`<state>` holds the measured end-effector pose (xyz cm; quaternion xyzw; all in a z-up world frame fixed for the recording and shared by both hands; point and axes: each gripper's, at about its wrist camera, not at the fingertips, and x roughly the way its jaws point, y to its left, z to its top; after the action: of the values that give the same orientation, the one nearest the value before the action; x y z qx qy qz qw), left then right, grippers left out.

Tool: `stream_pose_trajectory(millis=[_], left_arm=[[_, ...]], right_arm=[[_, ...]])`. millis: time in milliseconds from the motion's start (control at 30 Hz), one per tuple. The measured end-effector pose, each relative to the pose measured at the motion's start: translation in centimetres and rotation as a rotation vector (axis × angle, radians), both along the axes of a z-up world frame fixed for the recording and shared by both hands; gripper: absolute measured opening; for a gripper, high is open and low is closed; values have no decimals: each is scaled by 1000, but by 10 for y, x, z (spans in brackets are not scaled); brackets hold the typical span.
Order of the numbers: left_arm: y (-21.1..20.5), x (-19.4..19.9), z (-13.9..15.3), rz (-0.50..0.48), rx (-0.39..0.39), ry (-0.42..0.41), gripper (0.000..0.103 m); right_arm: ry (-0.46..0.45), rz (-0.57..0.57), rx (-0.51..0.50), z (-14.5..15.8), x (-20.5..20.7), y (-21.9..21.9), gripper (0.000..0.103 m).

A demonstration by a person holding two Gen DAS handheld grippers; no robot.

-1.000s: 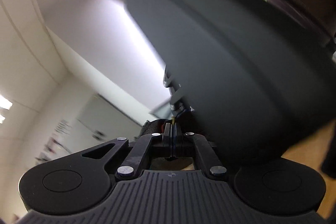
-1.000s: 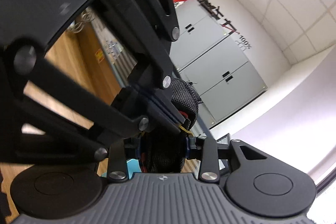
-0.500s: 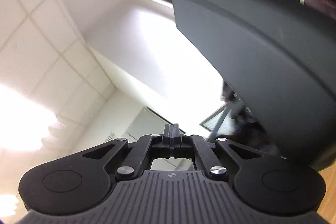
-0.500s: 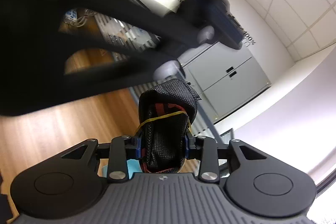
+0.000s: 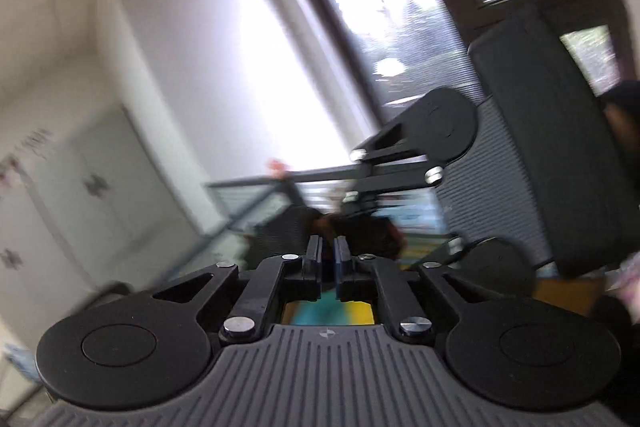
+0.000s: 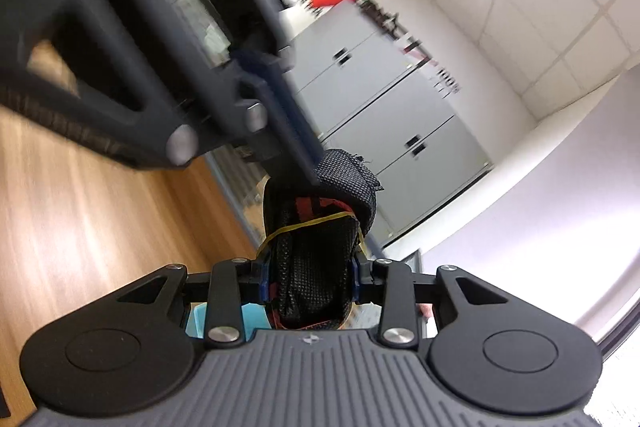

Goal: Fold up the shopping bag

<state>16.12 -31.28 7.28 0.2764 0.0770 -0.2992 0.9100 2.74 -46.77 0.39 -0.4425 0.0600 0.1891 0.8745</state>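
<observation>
The shopping bag (image 6: 316,247) is a folded black mesh bundle with red trim, ringed by a yellow rubber band (image 6: 304,225). My right gripper (image 6: 310,279) is shut on it, one pad pressing on each side. In the right wrist view my left gripper (image 6: 304,163) reaches in from the upper left, and its blue fingertip sits at the top of the bundle. In the left wrist view the left gripper (image 5: 328,255) has its jaws opening, with a narrow gap and nothing between them. Ahead of it the bag (image 5: 360,231) is a dark blur beneath the right gripper's body (image 5: 440,131).
A wooden table top (image 6: 80,219) lies below on the left. Grey cabinets (image 6: 392,115) line the far wall and a large window (image 5: 400,7) is on the other side. A blue and yellow object (image 5: 328,311) shows under the left gripper.
The left gripper let go of the yellow band, which now circles the bundle. It rose, rolled, and its jaws parted slightly. The right gripper kept its hold on the bag.
</observation>
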Motion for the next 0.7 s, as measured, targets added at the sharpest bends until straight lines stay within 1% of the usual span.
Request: stream_pose_trajectory(millis=[33, 67, 133, 167, 200, 233, 267, 300, 333, 400, 433, 500, 567, 667, 700], left_arm=[[-1, 1, 0, -7, 10, 19, 20], [-2, 3, -1, -15, 17, 34, 23], [7, 11, -8, -31, 37, 64, 32], [6, 10, -6, -35, 50, 79, 33], [4, 11, -6, -35, 53, 95, 33], [0, 17, -8, -37, 53, 114, 34], [-4, 23, -11, -38, 53, 133, 32], [-7, 27, -12, -41, 46, 157, 32], [-6, 29, -12, -47, 26, 191, 31], [-11, 35, -11, -49, 7, 232, 30], [-11, 37, -11, -52, -2, 260, 30], [-13, 37, -9, -58, -15, 296, 30], [-14, 41, -10, -65, -26, 328, 31], [-16, 65, -13, -77, -78, 397, 31], [-16, 67, -13, -81, -75, 399, 29]], right_arm=[[0, 1, -9, -2, 8, 14, 38], [4, 6, -6, -4, 5, 16, 38], [2, 7, -1, -7, 1, 18, 38], [0, 6, -8, -10, 0, 17, 38], [4, 8, -2, -9, 4, 16, 38], [6, 8, -7, -1, 19, 27, 38], [2, 10, -16, 2, 33, 40, 38], [7, 13, -18, 0, 34, 43, 38], [13, 13, -21, -1, 44, 49, 38], [26, 15, -17, -4, 40, 46, 39], [31, 15, -17, -9, 55, 29, 39], [40, 21, -22, -17, 48, 33, 39], [46, 23, -22, -26, 31, 52, 39], [47, 34, -9, -21, 21, 49, 38], [47, 35, -10, -23, 19, 50, 38]])
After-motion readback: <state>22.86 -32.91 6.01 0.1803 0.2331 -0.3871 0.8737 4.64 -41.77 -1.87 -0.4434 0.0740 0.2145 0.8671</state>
